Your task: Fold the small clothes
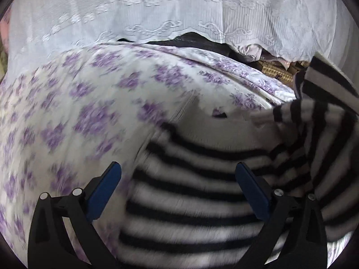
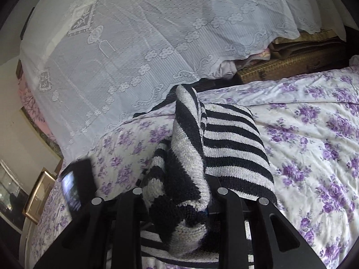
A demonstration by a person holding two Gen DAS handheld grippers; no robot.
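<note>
Here the right gripper (image 2: 179, 204) has its fingers clamped on the striped knit (image 2: 233, 143), which runs long toward 12 o'clock over the bed (image 2: 314, 134); the left gripper (image 1: 178, 172) fingers (image 1: 105, 186) stand apart above it

No text, label, brand or number can be read on anything in either view.

A chunky black-and-white striped knitted garment (image 2: 233, 143), matt and nubbly, on smooth purple-flowered cotton bedding (image 2: 314, 134); sheer white patterned lace cloth (image 2: 145, 44); a woven wicker case (image 2: 291, 65).
</note>
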